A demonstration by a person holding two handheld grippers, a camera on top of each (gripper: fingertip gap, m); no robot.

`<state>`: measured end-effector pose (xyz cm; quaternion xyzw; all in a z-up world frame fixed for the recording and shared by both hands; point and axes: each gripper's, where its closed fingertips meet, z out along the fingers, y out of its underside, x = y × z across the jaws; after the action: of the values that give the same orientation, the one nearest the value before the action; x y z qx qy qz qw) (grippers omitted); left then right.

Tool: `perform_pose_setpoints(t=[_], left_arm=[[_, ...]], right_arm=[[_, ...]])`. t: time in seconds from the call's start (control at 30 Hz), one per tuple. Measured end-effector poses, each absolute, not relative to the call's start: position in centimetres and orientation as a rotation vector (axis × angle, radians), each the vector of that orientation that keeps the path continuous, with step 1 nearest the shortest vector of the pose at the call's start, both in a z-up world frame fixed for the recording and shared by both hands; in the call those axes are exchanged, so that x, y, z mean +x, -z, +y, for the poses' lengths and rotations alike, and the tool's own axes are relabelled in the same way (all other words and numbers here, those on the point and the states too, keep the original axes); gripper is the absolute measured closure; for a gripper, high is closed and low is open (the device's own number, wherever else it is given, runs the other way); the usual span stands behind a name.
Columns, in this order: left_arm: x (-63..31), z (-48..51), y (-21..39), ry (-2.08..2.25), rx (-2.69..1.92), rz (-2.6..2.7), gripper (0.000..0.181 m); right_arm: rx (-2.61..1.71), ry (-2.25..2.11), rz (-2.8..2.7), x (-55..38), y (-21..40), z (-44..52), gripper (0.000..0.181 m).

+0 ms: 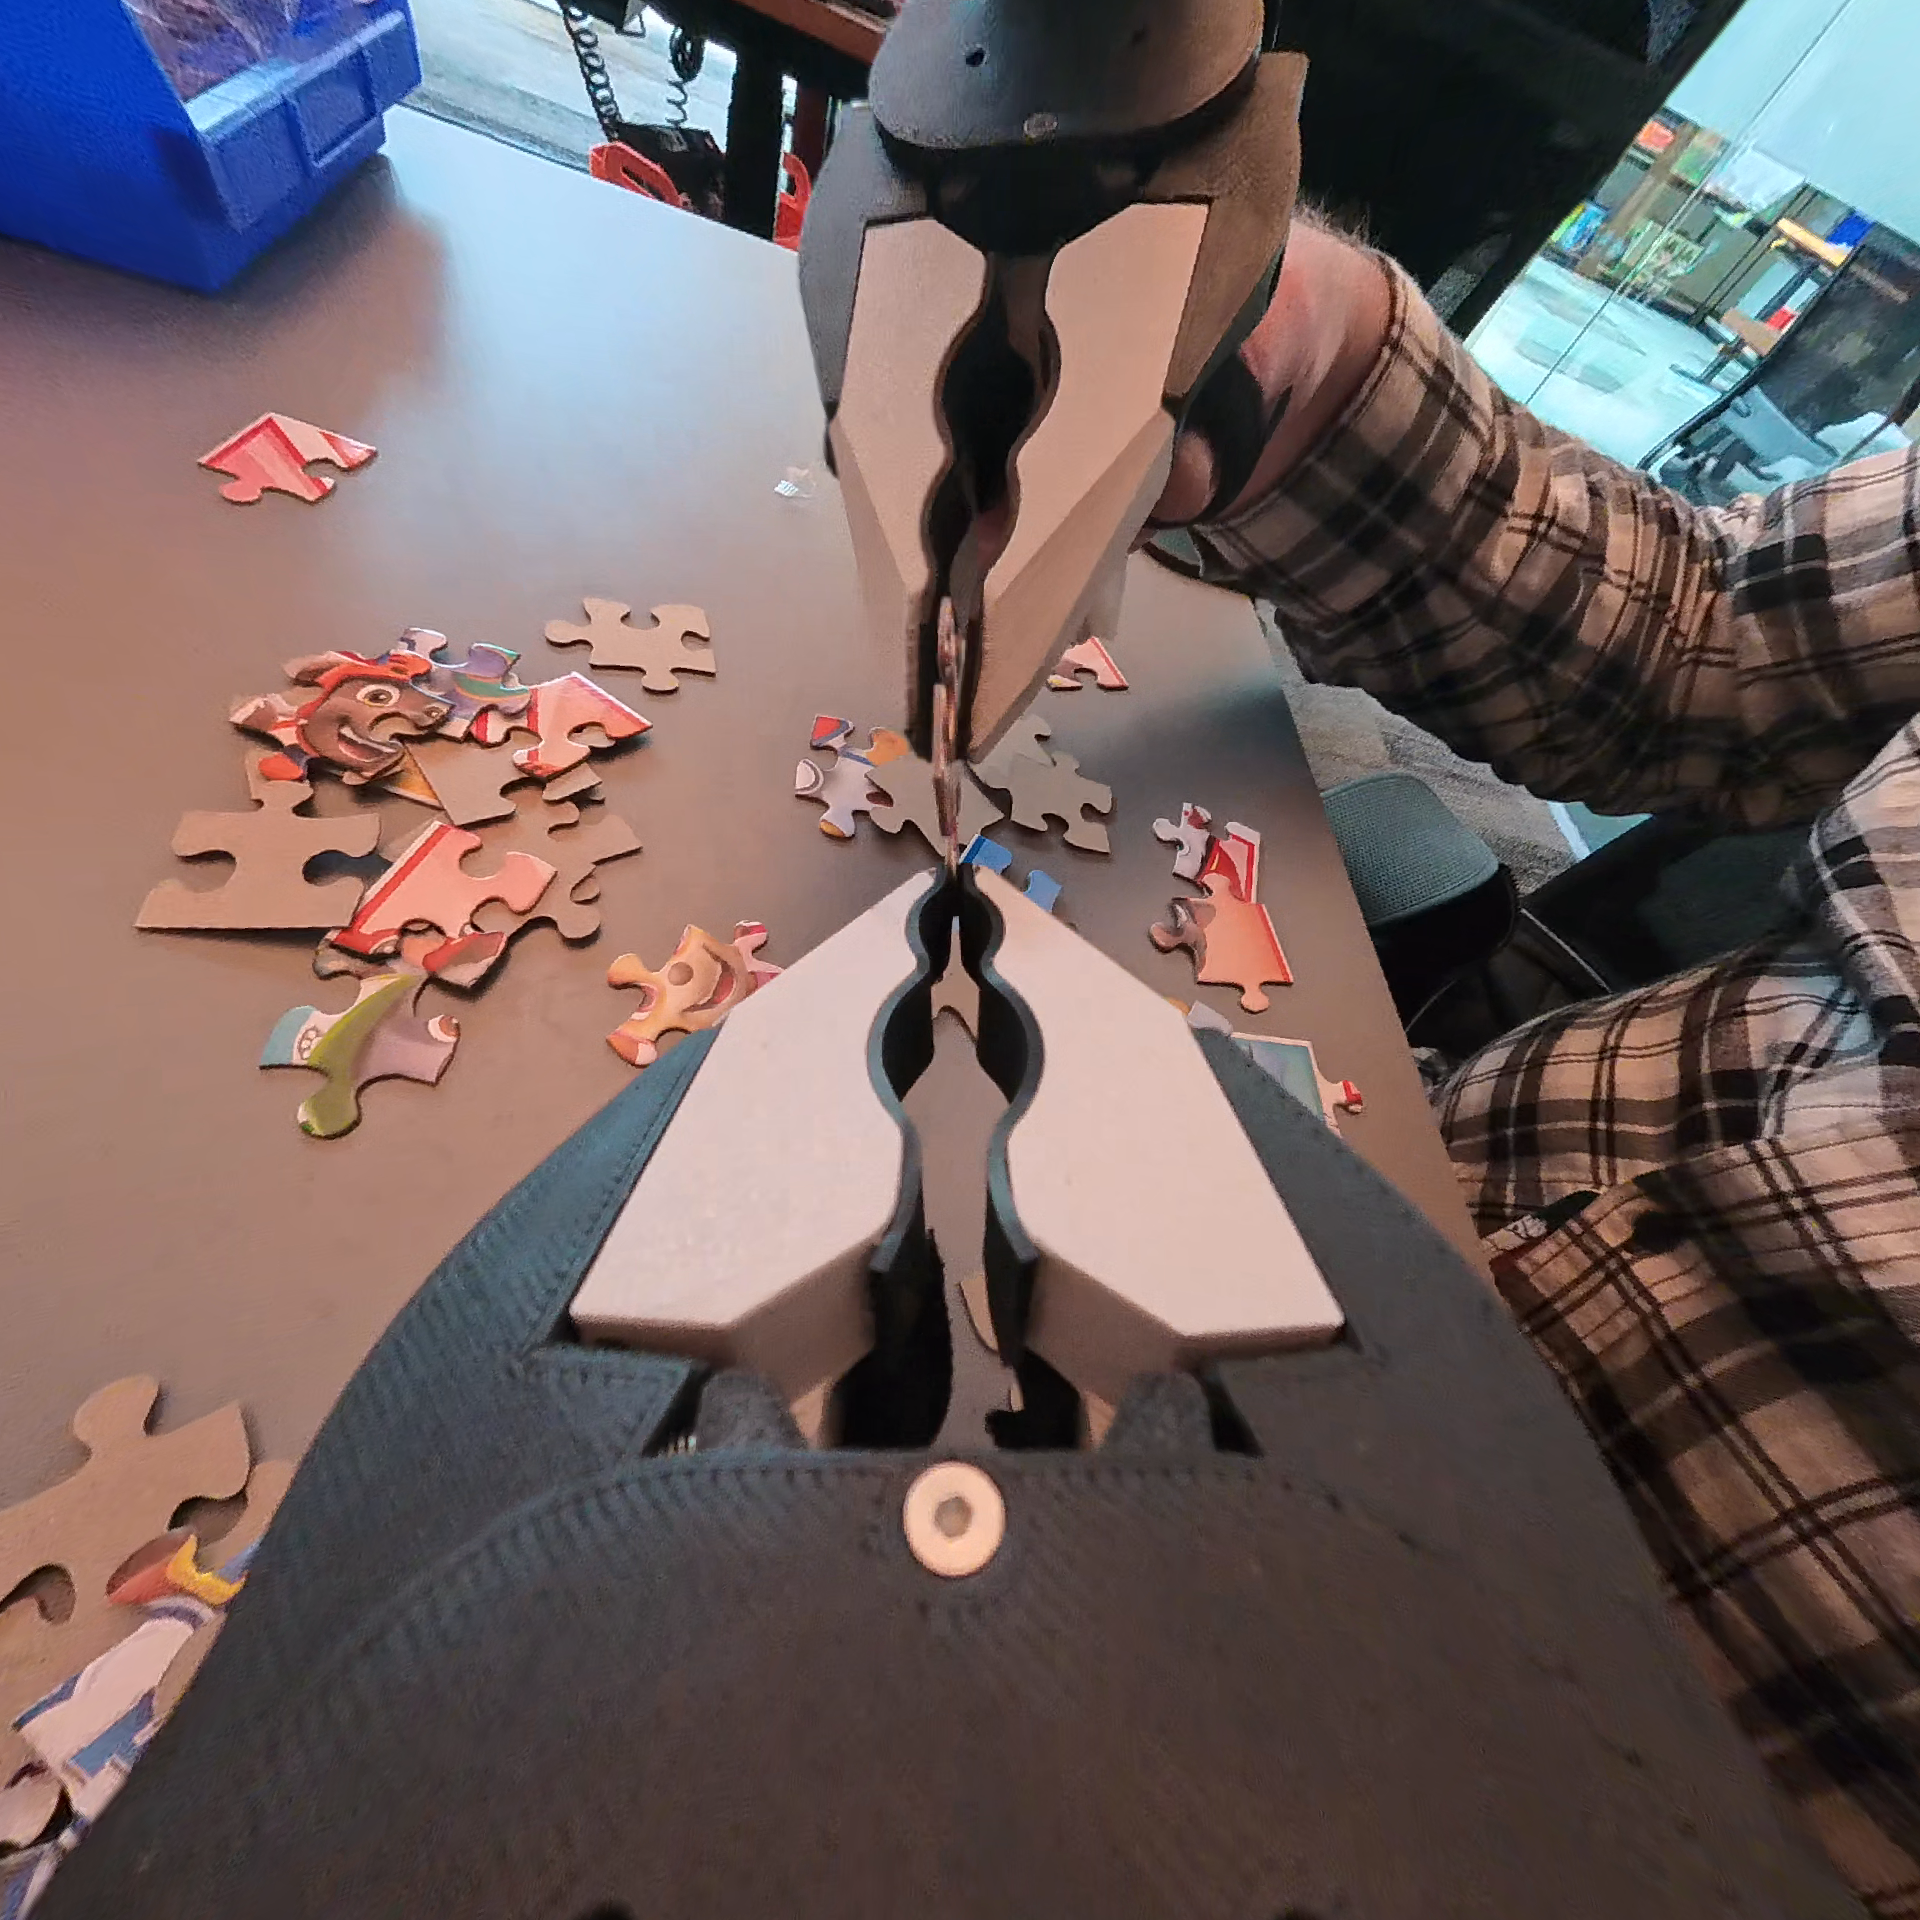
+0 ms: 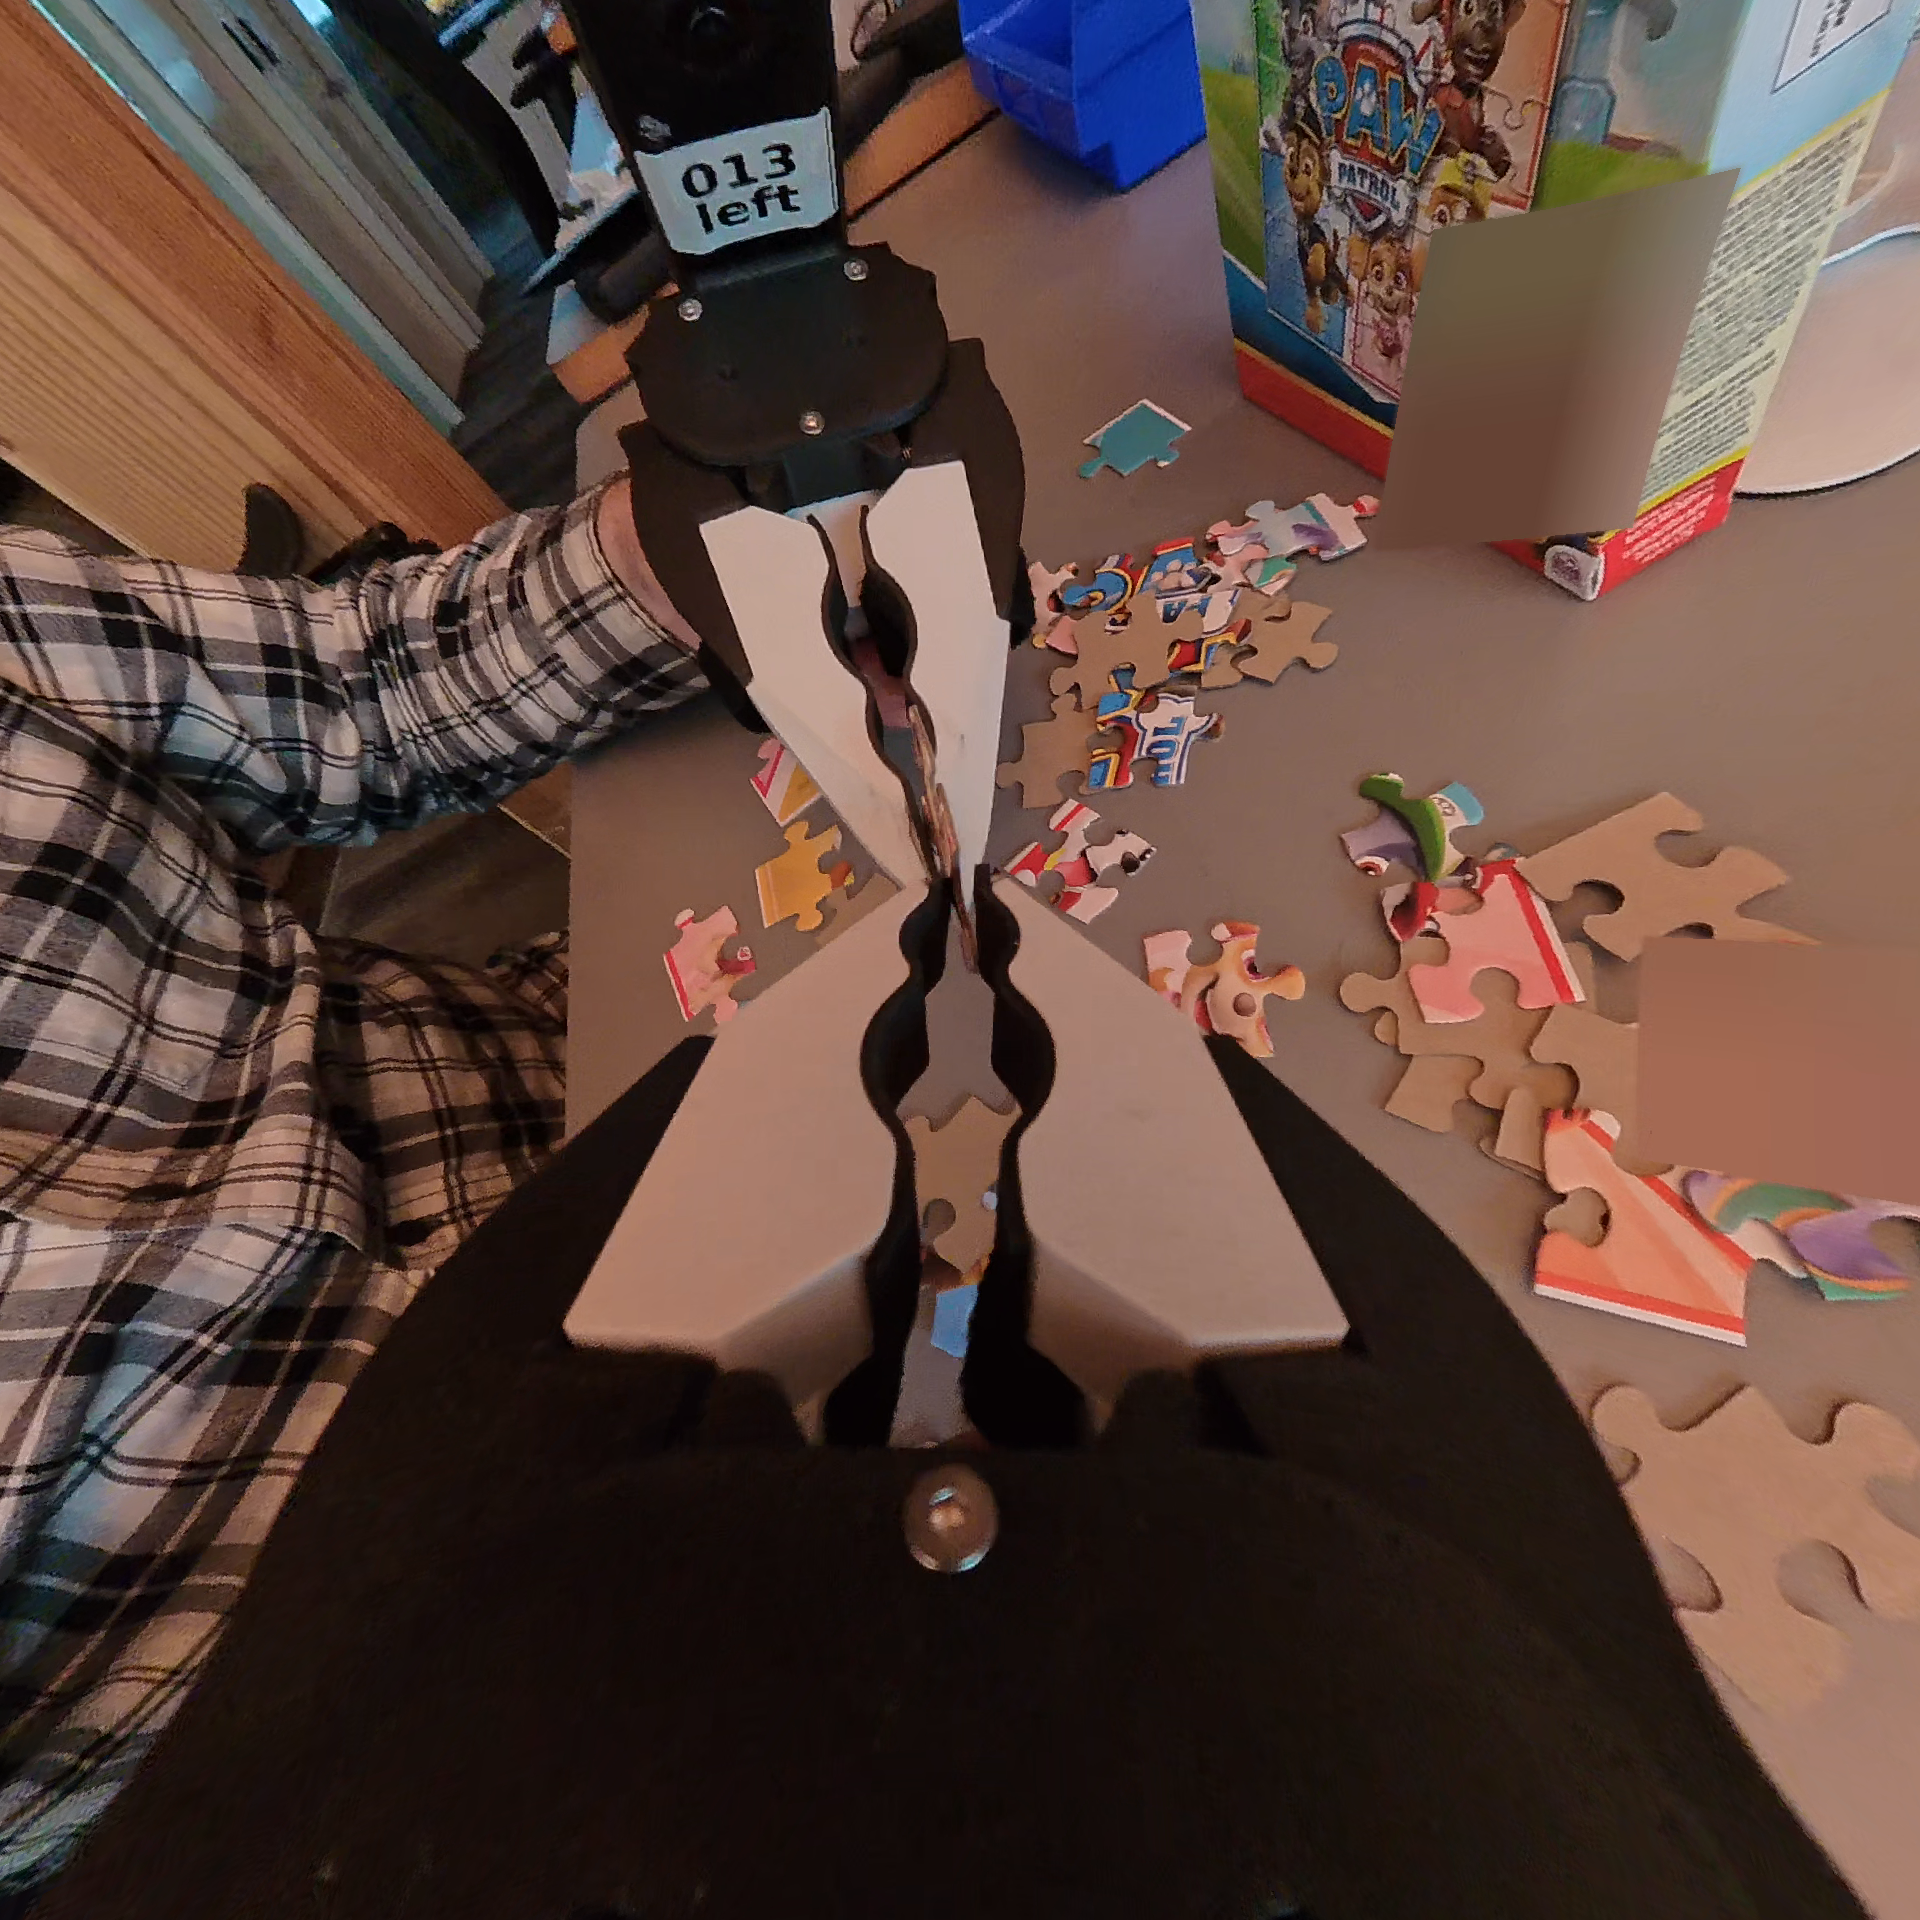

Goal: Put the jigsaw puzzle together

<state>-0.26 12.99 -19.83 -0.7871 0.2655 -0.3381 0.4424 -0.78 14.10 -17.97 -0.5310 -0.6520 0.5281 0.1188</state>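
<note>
Only right wrist view shows puzzle box (image 2: pixel 1455 249). Both tongs, left (image 1: pixel 951 883) & right (image 2: pixel 961 899), pinch one edge-on puzzle piece (image 1: pixel 948 748), long axis running tip-to-tip above desk (image 1: pixel 582 416).

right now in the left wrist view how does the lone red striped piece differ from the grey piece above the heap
The red-striped piece lies picture side up; the grey piece shows its blank back. The red-striped piece sits alone toward the blue bin; the grey piece sits by the heap. Both lie flat on the table.
</note>
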Motion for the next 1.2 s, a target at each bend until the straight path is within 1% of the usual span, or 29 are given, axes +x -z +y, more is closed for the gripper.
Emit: perform_pose_setpoints(t=[0.07,0.2,0.37,0.5,0.57,0.6,0.67,0.7,0.77,0.83,0.9,0.93,1.03,1.2], left_arm=[[-0.7,13.0,20.0,0.829,-1.974,0.658,0.174],[-2.7,13.3,21.3,0.648,-2.05,0.695,0.161],[-3.3,13.3,21.5,0.616,-2.067,0.698,0.156],[-2.2,13.1,20.8,0.723,-2.013,0.693,0.159],[-1.6,12.9,20.6,0.778,-1.995,0.694,0.17],[-1.6,12.8,20.6,0.792,-1.988,0.692,0.18],[-2.1,12.9,20.8,0.796,-2.008,0.666,0.181],[-2.7,13.0,21.0,0.785,-2.027,0.646,0.181],[-3.8,13.0,21.5,0.797,-2.076,0.599,0.181],[-4.9,13.1,22.5,0.792,-2.136,0.541,0.181],[-5.9,13.0,24.0,0.736,-2.221,0.531,0.181],[-6.3,13.0,24.7,0.706,-2.258,0.524,0.178],[-7.3,13.4,25.8,0.58,-2.322,0.519,0.162],[-7.5,14.1,25.7,0.481,-2.31,0.541,0.157]], right_arm=[[-1.571,-1.551,-1.9,-0.7,18.1,14.2,0.181],[-1.66,-1.523,-1.888,-0.2,19.1,15.3,0.181],[-1.712,-1.502,-1.957,-0.1,20.5,15.1,0.181],[-1.665,-1.489,-2.04,-0.8,20.8,13.6,0.181],[-1.653,-1.479,-2.066,-1.2,20.9,13.0,0.181],[-1.648,-1.473,-2.07,-1.3,20.9,13.0,0.18],[-1.661,-1.413,-2.066,-1.2,21.1,13.6,0.165],[-1.67,-1.36,-2.054,-1.0,21.2,14.5,0.157],[-1.698,-1.155,-2.043,0.0,22.2,17.1,0.152],[-1.757,-0.915,-2.075,1.9,24.1,20.0,0.151],[-1.805,-0.777,-2.112,3.9,25.5,21.7,0.15],[-1.815,-0.71,-2.136,4.7,26.2,22.2,0.149],[-1.807,-0.617,-2.2,6.3,27.5,22.6,0.143],[-1.741,-0.598,-2.143,5.7,26.9,23.6,0.148]])
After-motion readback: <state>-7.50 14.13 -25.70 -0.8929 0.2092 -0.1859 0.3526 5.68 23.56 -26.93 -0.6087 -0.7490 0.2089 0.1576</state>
